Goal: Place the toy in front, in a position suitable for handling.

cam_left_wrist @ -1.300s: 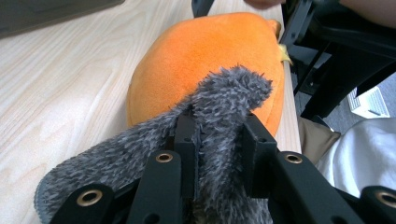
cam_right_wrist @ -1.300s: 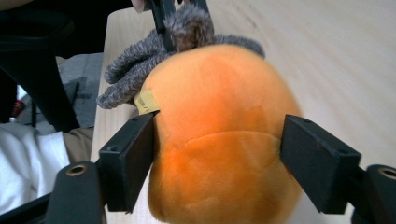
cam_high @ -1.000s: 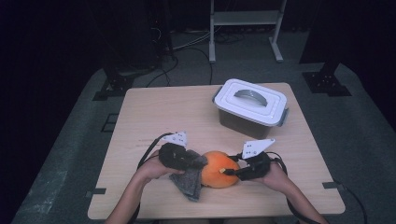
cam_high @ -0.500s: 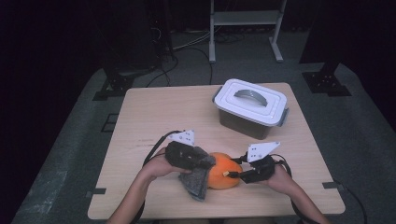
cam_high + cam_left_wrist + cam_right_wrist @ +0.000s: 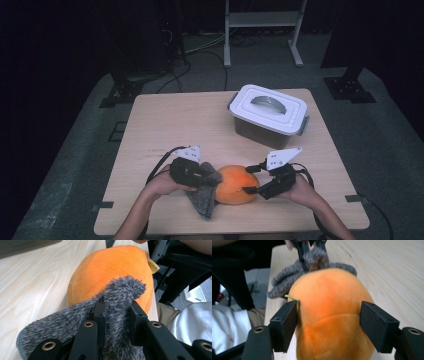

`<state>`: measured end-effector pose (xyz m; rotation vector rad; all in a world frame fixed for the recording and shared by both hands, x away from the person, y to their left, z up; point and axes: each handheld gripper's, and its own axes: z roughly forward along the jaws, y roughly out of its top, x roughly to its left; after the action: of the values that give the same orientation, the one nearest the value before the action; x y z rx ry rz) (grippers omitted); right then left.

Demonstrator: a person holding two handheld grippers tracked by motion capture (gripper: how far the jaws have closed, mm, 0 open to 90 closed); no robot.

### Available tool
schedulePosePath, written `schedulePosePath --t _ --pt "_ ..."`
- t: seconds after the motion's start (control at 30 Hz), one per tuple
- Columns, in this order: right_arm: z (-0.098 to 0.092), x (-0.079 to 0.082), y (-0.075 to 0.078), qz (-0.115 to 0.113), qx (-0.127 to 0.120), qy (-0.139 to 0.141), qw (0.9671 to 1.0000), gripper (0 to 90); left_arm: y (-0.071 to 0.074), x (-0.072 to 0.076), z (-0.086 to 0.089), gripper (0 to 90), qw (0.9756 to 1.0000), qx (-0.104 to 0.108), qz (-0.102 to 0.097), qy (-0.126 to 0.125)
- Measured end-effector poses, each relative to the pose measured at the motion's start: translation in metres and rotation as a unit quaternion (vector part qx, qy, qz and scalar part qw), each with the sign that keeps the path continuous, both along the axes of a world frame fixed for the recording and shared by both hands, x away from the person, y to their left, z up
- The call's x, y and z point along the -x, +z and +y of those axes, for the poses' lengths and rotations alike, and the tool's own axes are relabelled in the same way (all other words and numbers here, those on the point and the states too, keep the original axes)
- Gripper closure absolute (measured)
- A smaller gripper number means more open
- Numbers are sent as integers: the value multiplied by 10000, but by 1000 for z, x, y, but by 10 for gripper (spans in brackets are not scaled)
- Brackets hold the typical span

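plush toy [image 5: 235, 184] front-centre on table [image 5: 175, 120] | cloth [image 5: 204, 200] touching its left | lidded box [image 5: 268, 116] behind-right

Bare table [image 5: 170, 125] lies open at left; the lidded white box [image 5: 268, 116] blocks the far right.

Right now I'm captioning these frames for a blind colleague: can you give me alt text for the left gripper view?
The left gripper is shut on a fuzzy grey cloth, pressing it against an orange plush toy that lies on a pale wooden table. A small yellow tag sticks out at the toy's far side.
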<state>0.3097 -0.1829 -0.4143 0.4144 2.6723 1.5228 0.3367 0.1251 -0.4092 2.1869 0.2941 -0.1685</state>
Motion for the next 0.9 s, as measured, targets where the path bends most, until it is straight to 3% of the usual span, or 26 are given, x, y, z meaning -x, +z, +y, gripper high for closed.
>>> schedulePosePath --t 0.17,0.23,0.33,0.37,0.43,0.53,0.67,0.83,0.9 --pt "1 -6 4 102 61 6 9999 257 0 4 -8 721 9998 -64 -2 -180" --pt "3 -8 1 266 151 10 9995 252 -1 4 -8 721 9998 -59 7 -176" --pt "7 -10 -7 603 149 -2 9981 328 -3 3 -8 723 9999 -42 44 -129" --pt "8 -9 -9 595 146 -8 9981 379 -3 2 -8 724 9999 -8 61 -110" --pt "10 -7 -10 506 172 2 9986 494 -4 0 -6 732 9999 61 106 -83" --pt "11 -5 -5 153 144 -61 9998 609 -2 -3 -3 738 9999 124 116 7" --pt "12 -12 -1 -10 -83 -187 9998 637 11 -11 1 739 9998 113 -10 142" --pt "22 -17 5 -328 -196 -302 9988 632 33 -19 0 737 9992 293 -171 210" --pt "25 -18 5 -432 -160 -275 9986 620 36 -19 -3 736 9993 251 -219 172"
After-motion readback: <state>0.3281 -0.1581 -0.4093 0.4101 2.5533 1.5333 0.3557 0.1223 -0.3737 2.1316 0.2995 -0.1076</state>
